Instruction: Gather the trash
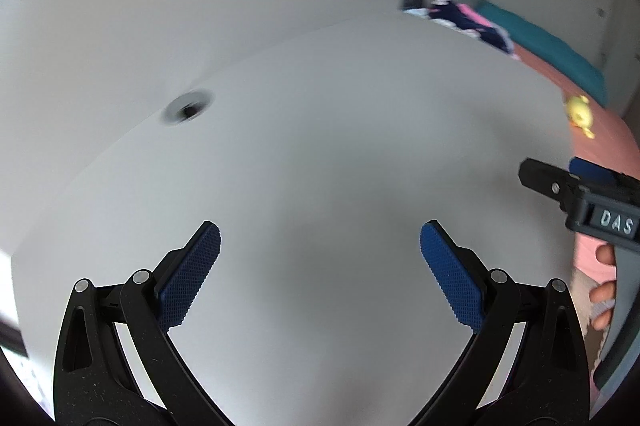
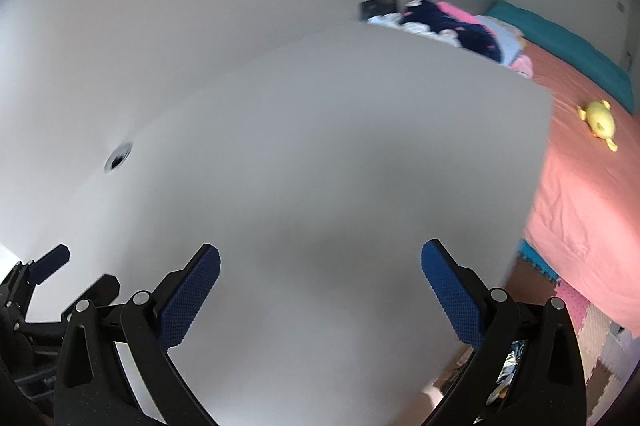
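No trash shows in either view. My left gripper (image 1: pixel 320 246) is open and empty, its blue pads (image 1: pixel 192 274) spread wide over a bare white desk top (image 1: pixel 320 146). My right gripper (image 2: pixel 320 266) is open and empty too, over the same desk (image 2: pixel 320 166). The right gripper also shows at the right edge of the left wrist view (image 1: pixel 560 186), held by a hand. The left gripper shows at the lower left of the right wrist view (image 2: pixel 48 266).
A round cable hole (image 1: pixel 188 108) sits near the desk's back edge, also seen in the right wrist view (image 2: pixel 118 156). Beyond the desk is a bed with a pink sheet (image 2: pixel 580 186), a yellow plush toy (image 2: pixel 598 124), piled clothes (image 2: pixel 452 22) and foam floor mats (image 2: pixel 580 314).
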The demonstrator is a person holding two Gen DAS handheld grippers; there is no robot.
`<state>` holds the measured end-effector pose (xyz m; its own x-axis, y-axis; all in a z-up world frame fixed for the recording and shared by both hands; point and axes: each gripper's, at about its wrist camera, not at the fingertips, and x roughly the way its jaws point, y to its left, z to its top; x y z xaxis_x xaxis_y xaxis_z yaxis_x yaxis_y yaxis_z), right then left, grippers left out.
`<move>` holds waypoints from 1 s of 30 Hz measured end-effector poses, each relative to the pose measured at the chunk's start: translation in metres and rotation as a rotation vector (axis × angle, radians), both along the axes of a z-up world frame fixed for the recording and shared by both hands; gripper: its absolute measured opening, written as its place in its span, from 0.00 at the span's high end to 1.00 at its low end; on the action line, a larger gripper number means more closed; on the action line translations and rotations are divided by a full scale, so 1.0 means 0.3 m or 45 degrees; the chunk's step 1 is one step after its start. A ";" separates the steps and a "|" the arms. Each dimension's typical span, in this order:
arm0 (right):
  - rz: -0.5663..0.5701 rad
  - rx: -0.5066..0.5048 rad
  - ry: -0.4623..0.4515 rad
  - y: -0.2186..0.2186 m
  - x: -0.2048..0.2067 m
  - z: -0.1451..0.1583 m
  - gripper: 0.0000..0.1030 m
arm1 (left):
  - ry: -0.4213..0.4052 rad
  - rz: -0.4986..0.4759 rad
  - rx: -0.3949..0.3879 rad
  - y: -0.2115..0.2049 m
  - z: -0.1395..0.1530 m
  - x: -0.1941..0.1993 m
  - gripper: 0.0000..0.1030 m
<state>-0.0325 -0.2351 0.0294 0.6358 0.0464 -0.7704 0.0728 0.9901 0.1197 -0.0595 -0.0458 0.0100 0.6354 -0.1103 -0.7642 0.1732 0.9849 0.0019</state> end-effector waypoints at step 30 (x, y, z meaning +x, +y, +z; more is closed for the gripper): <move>0.057 -0.143 0.064 0.266 0.065 -0.148 0.02 | 0.113 0.221 0.007 0.312 -0.139 0.041 0.06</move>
